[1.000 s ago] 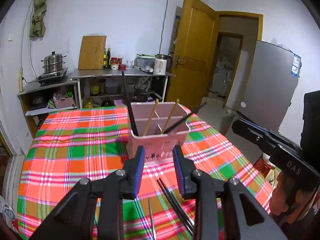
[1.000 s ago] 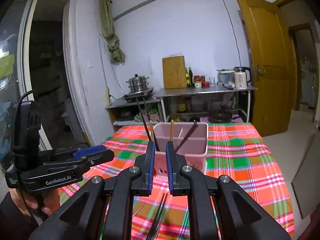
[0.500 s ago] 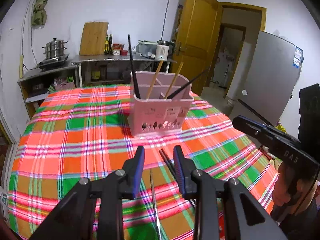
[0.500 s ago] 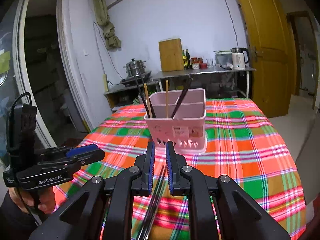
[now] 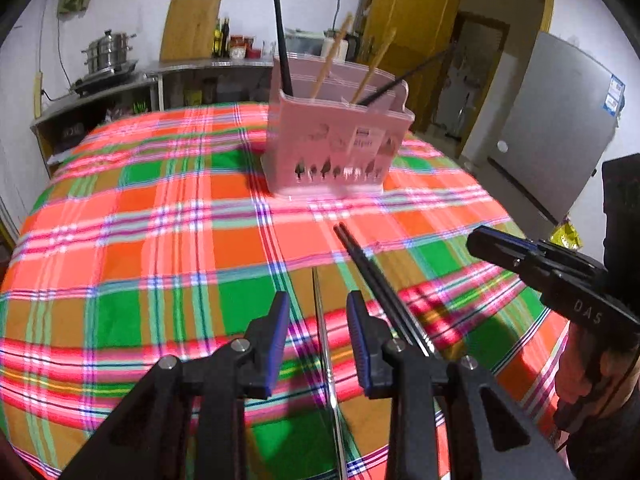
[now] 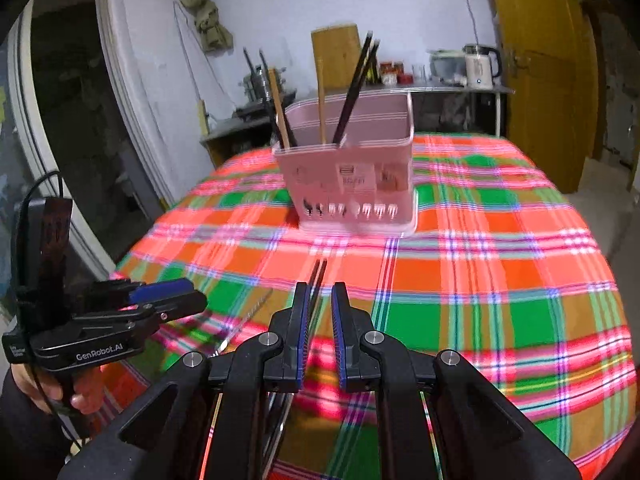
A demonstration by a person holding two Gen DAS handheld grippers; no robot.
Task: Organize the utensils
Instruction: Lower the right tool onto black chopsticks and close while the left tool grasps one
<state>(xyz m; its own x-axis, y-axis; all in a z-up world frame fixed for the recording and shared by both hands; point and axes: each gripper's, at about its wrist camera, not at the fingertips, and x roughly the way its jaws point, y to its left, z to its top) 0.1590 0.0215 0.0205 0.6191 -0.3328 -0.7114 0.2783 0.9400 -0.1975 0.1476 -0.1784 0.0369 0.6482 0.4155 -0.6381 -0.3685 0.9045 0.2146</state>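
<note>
A pink utensil holder point(image 5: 336, 148) point(image 6: 352, 176) stands on the plaid tablecloth with black and wooden chopsticks upright in it. A pair of black chopsticks point(image 5: 372, 276) point(image 6: 318, 280) lies on the cloth in front of it. Beside them lies a thin silver chopstick point(image 5: 322, 320) point(image 6: 248, 320). My left gripper point(image 5: 318, 304) hovers open above the silver chopstick, which shows through the gap between its fingers. My right gripper point(image 6: 320, 294) hovers over the black pair, jaws narrowly apart and holding nothing. Each gripper also shows in the other's view, the right gripper point(image 5: 500, 244) and the left gripper point(image 6: 160, 300).
The plaid table point(image 5: 140, 220) drops off on the right toward a grey fridge point(image 5: 560, 128) and a yellow door point(image 6: 540, 80). Behind the table stands a steel counter point(image 6: 440, 88) with a kettle, jars and a cutting board. A person's hands hold both grippers.
Both grippers have come down toward the cloth and tipped forward. The holder now sits higher in each view, and the chopsticks on the cloth are closer. Jaw gaps are unchanged.
</note>
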